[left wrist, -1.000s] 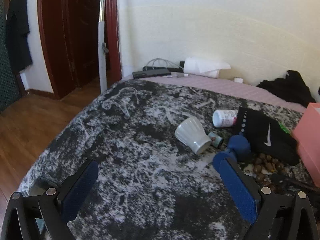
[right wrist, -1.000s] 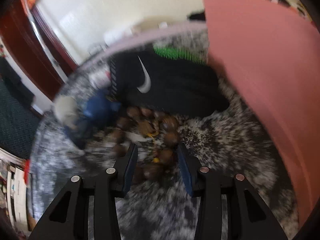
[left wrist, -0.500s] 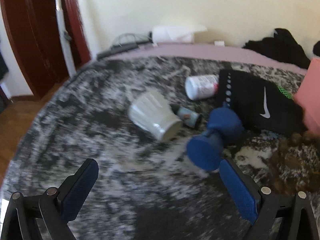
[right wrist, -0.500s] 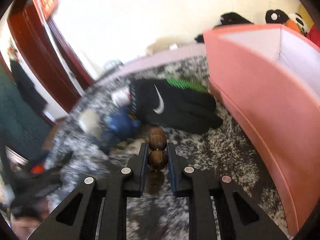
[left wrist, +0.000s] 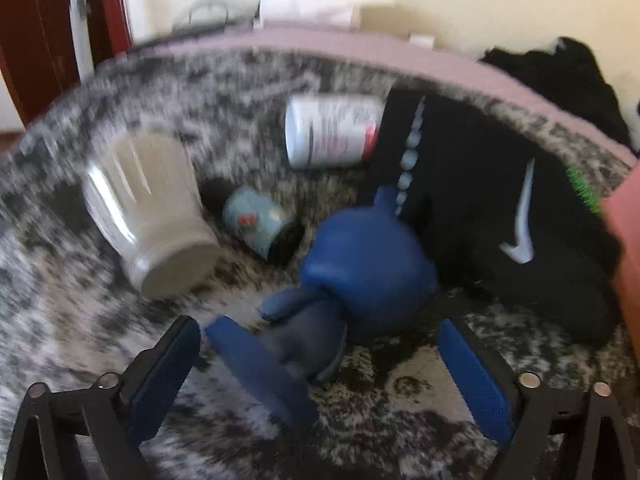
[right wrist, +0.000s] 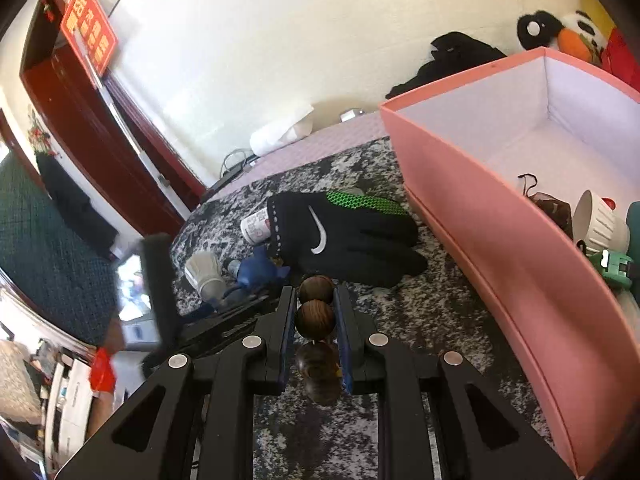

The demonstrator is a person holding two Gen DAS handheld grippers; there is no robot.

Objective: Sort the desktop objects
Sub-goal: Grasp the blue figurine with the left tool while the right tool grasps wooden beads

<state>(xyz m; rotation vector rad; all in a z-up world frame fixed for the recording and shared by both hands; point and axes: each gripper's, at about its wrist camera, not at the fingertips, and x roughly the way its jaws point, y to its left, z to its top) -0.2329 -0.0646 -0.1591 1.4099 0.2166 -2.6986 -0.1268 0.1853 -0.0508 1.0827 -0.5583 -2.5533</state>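
My right gripper point(right wrist: 315, 304) is shut on a string of brown wooden beads point(right wrist: 315, 318) and holds it above the mottled grey blanket point(right wrist: 420, 320), left of the pink box point(right wrist: 500, 240). My left gripper point(left wrist: 320, 352) is open, its jaws on either side of a blue dumbbell point(left wrist: 360, 272); whether they touch it is unclear in the blur. A white ribbed cup point(left wrist: 148, 216), a small light-blue bottle point(left wrist: 256, 220), a white pill bottle point(left wrist: 332, 132) and a black Nike glove point(left wrist: 500, 208) lie around the dumbbell.
The pink box holds a white cup point(right wrist: 596, 224), a brown pouch point(right wrist: 552, 208) and a green item point(right wrist: 610, 266). Black clothing point(right wrist: 452, 56) and plush toys point(right wrist: 568, 36) sit by the wall. A red door point(right wrist: 72, 128) is at left.
My left gripper has moved forward to the blue dumbbell, which now sits between its jaws. My right gripper closed on the beads and lifted them toward the pink box.
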